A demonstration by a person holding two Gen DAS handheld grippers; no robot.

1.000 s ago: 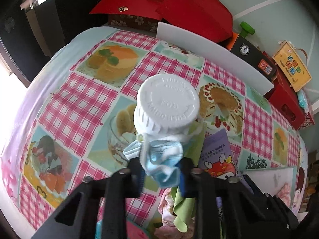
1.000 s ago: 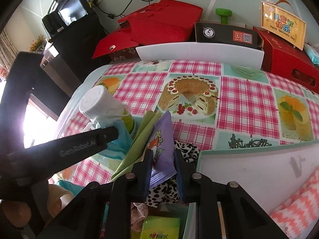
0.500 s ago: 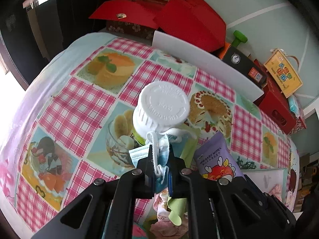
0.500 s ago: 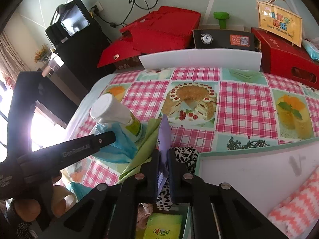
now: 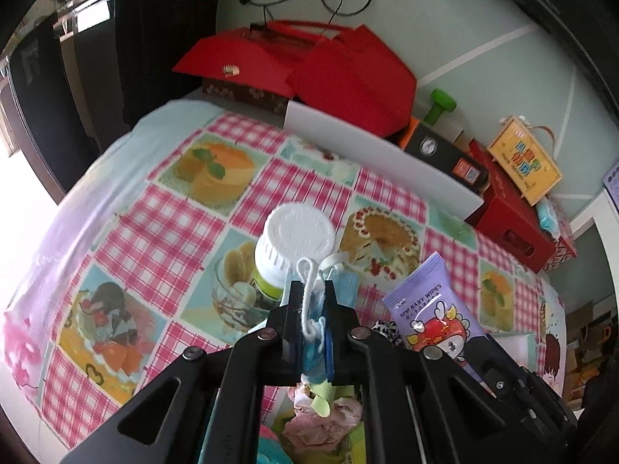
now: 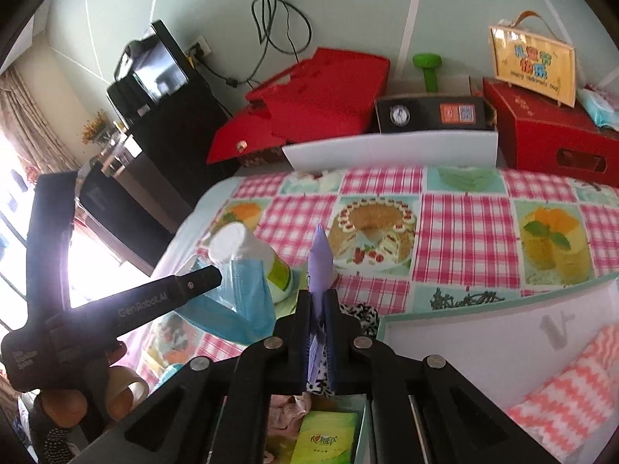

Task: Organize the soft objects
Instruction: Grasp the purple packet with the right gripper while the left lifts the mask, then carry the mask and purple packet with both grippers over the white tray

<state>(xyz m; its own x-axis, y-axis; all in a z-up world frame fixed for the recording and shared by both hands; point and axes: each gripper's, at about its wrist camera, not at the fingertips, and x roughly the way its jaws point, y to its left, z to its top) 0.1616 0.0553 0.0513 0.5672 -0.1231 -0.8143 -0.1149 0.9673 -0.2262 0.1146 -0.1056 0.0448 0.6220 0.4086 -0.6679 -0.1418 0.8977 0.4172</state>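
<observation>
My left gripper [image 5: 312, 290] is shut on a blue face mask [image 5: 314, 342] with white ear loops, lifted above the table; the mask hangs from it in the right wrist view [image 6: 247, 301]. My right gripper [image 6: 318, 301] is shut on a purple pack of baby wipes [image 6: 320, 263], which also shows in the left wrist view [image 5: 433, 317]. A white-capped bottle [image 5: 294, 243] stands just beyond the mask. Below the grippers lies a pile of soft things: a leopard-print cloth [image 6: 363, 315], a pink cloth [image 5: 321, 421] and a green tissue pack [image 6: 327, 440].
A white box [image 6: 483, 332] at the right holds a pink-and-white zigzag cloth [image 6: 572, 390]. The checked tablecloth [image 6: 464, 224] ends at a white board [image 6: 387, 150]. Red boxes [image 6: 309, 89], a black box [image 6: 429, 114] and a green dumbbell [image 6: 427, 67] stand behind.
Both grippers have closed, the left on the mask and the right on the wipes pack, and both have lifted their loads up and back from the pile.
</observation>
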